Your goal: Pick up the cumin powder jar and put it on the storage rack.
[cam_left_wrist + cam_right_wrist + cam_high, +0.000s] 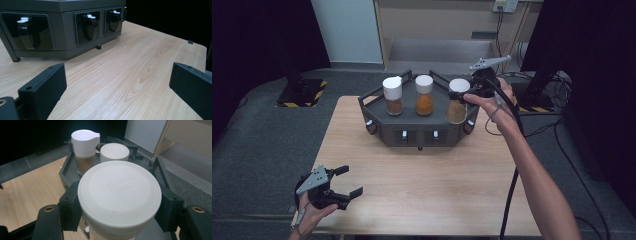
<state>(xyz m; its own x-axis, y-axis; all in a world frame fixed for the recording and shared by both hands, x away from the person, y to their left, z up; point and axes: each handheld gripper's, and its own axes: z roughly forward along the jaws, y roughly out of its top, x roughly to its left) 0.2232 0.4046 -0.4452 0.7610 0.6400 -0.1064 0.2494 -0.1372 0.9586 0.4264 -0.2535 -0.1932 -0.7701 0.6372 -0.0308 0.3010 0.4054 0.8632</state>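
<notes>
right gripper [120, 212]: jaws clamped on near jar [119, 195] at its white lid, in rack [65, 168]. beyond it: middle jar [114, 151], then far jar [85, 142]. left gripper [117, 87]: jaws wide, nothing between, over table [140, 75]; rack ahead.

Three spice jars with white lids stand in one dark grey tray [377, 125] at the far middle of one wooden table [422, 190]: the left jar [393, 95] holds brown powder, the middle jar [424, 95] orange powder, and the right jar [456, 102] tan powder. Four small white knobs [404, 134] can be counted along the tray's near wall in the high view. Two grippers are in the scene, the left gripper [347, 182] at the near left and the right gripper [460, 95] at the far right, each in one hand.
</notes>
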